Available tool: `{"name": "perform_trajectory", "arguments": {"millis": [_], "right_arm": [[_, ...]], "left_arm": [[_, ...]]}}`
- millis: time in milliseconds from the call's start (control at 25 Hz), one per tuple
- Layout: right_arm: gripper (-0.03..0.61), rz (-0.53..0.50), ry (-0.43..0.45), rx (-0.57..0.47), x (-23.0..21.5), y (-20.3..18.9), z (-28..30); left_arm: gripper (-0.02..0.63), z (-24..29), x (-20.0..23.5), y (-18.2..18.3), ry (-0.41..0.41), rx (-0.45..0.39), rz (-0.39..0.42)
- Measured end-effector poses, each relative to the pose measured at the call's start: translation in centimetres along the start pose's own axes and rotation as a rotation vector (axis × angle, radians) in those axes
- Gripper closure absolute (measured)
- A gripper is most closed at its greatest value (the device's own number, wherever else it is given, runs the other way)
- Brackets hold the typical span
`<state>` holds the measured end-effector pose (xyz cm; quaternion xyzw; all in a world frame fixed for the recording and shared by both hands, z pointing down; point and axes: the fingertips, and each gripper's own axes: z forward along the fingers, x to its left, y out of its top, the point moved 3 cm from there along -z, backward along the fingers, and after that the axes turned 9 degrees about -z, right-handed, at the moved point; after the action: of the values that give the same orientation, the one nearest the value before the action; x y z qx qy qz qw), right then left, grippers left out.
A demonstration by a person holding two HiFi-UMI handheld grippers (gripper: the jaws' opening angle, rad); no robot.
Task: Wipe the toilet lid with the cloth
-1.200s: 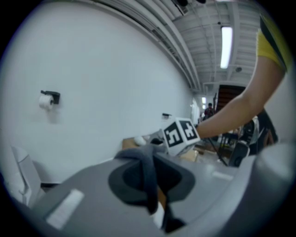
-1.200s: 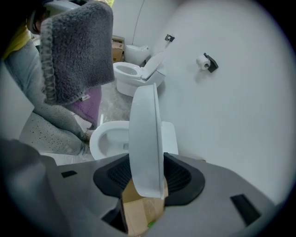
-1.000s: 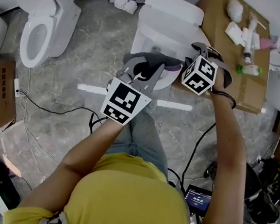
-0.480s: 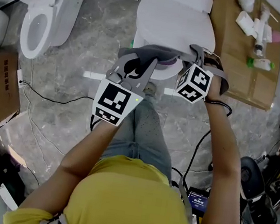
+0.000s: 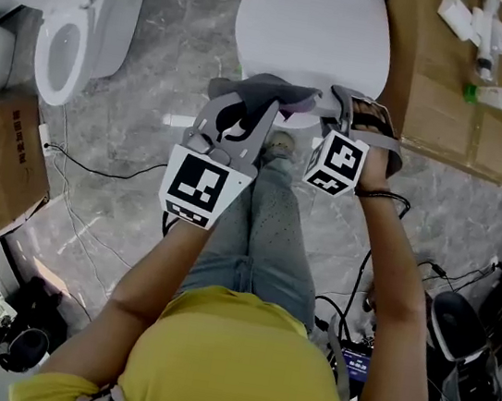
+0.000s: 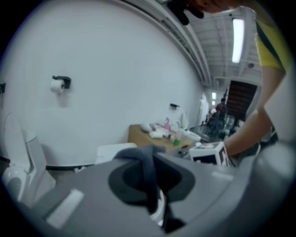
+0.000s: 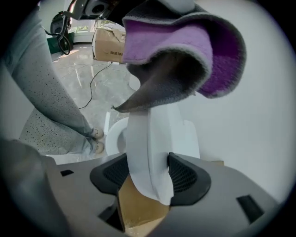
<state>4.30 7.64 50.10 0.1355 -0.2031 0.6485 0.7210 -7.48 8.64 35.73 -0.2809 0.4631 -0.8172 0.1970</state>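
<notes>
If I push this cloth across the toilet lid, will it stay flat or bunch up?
Probably floppy: the cloth droops and folds over itself from the left gripper, so it may bunch. Its fuzzy purple face looks likely to drag rather than slide on the smooth toilet lid.

Test room — several toilets [image 5: 65, 36], cardboard box [image 5: 4, 163], cables [image 5: 97, 168].

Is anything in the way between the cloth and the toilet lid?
No, nothing I can see. The cloth hangs from the left gripper, pinched in its shut jaws, right at the front edge of the closed toilet lid. The lid's white top is bare.
</notes>
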Motion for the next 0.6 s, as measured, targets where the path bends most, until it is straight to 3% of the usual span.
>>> {"name": "perform_trajectory", "arguments": {"millis": [400, 600], "right_arm": [[0.318, 0.078, 0.144, -0.059, 5.9, 1.0, 2.8], [0.318, 0.07, 0.15, -0.048, 8.3, 0.9, 4.9]], "left_arm": [[0.595, 2.6, 0.0, -2.2, -0.037, 0.076, 0.001], [0.595, 3.8, 0.2, -4.0, -0.042, 0.099, -0.011]]}}
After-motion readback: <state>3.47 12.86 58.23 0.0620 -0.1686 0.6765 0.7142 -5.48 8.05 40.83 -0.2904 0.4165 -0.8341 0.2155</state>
